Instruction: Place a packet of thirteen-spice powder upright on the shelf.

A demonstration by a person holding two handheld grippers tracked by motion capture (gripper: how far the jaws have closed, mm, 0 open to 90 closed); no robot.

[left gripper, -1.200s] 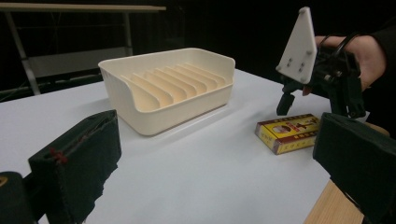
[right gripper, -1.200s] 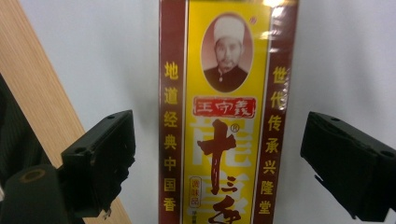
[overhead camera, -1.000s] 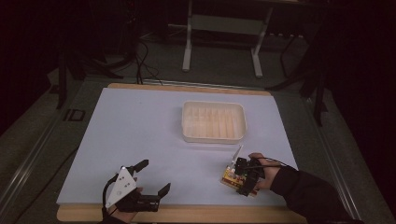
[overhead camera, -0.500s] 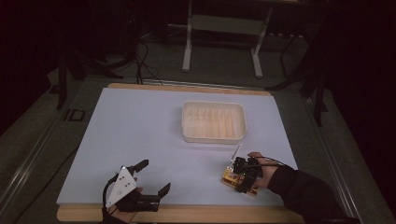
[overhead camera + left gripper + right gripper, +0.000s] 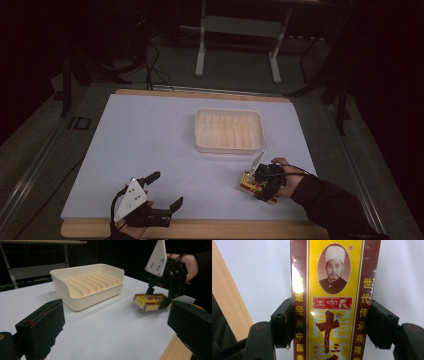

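While left gripper gapes, right gripper clamps box

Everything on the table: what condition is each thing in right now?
Cream tray: empty, upright on the white table cover.
Yellow-and-red box: clamped between the right gripper's jaws, lifted off the table.
Left gripper: jaws wide open, holding nothing.

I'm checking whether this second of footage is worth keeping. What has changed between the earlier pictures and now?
Very little. The right gripper, shut on the yellow-and-red box, has edged slightly toward the table's near edge, taking the box with it. Nothing was picked up or let go. The left gripper stays open at the near edge, and the cream ridged tray has not moved.
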